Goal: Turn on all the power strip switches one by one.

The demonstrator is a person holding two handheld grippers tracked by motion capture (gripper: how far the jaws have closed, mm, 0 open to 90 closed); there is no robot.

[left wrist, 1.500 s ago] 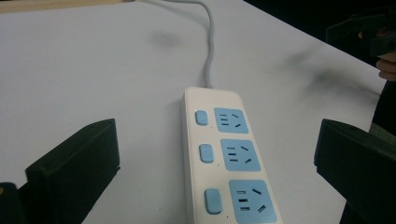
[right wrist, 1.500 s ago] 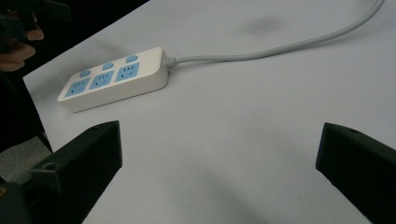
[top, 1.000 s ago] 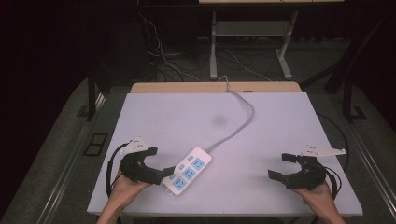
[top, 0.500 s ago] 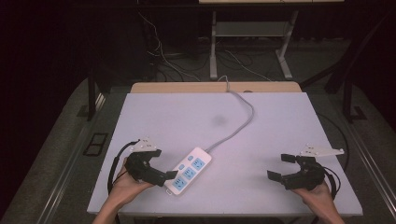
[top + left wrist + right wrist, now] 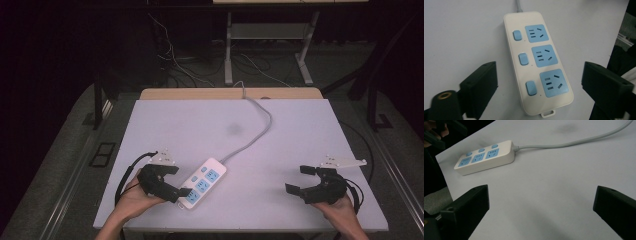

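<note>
Power strip [image 5: 537, 68] lies lengthwise between the left gripper's [image 5: 172, 181] spread fingers — right gripper [image 5: 303, 180], also spread, well apart.

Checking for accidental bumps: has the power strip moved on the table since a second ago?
No. The power strip lies at the same spot and angle near the table's front edge; its cord follows the same curve.
</note>
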